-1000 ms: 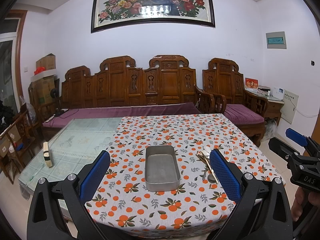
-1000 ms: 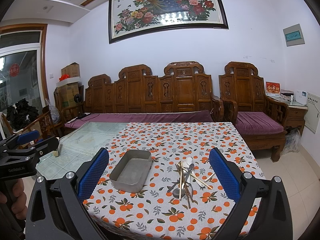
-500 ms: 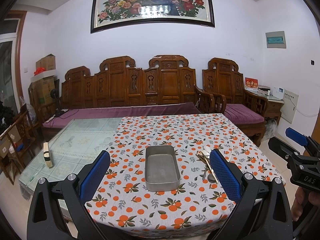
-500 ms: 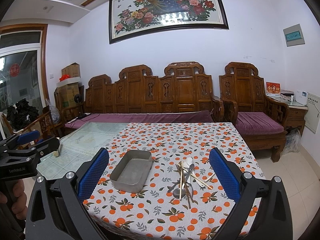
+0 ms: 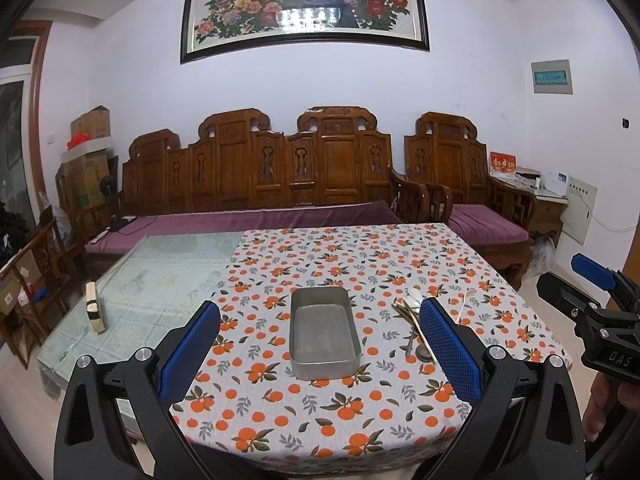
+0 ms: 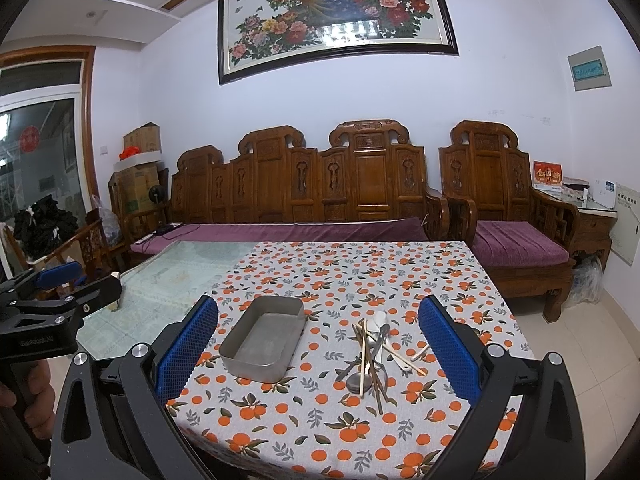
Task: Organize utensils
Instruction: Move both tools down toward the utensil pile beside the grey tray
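Note:
An empty grey metal tray sits on the orange-patterned tablecloth. To its right lies a loose pile of utensils: chopsticks, metal spoons and a white spoon, partly hidden behind my finger in the left wrist view. My left gripper is open and empty, held back from the table's near edge facing the tray. My right gripper is open and empty, also back from the edge, facing between tray and pile. Each gripper shows at the other view's side, the right one and the left one.
The cloth covers the right part of a glass-topped table; a small block stands on the bare glass at the left. A carved wooden sofa with purple cushions runs behind the table, an armchair at the right.

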Tool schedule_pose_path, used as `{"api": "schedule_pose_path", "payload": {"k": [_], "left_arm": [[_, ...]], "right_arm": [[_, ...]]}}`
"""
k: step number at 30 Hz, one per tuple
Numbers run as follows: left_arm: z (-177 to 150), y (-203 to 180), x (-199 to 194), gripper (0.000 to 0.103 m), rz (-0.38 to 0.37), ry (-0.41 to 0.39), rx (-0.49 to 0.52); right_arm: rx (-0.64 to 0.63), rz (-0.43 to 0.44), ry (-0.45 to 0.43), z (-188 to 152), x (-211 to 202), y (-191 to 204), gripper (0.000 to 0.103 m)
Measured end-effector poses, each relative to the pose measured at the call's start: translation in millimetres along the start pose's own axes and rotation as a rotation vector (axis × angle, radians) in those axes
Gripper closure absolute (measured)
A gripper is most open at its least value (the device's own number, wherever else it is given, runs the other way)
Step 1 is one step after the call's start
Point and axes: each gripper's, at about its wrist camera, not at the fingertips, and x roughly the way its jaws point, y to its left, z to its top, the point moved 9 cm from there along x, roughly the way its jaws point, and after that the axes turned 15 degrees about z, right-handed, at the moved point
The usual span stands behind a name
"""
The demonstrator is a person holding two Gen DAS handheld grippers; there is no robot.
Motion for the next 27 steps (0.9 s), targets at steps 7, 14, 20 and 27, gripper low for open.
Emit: {"api": "schedule_pose_path", "payload": {"k": [7,14,20,27], "left_arm": [[-11,-10,23,0.006,-0.022,0.049,0.016],[-22,-28,50,0.006,-0.059,0.090,0.054],[-27,-50,71,0.006,-0.114,0.110,0.094],[-35,-80,99,0.006,-0.191,0.157,0.122]], "right_arm": [[0.024,0.003,0.039,-16,22,-18,0.003],[0.017,0.011,0.116,-31,56,-36,0.013],[0.022,0.008,0.188,-37,85,-64,0.028],[0.047,-0.004,0.275,-61,107,-107,0.043]]}}
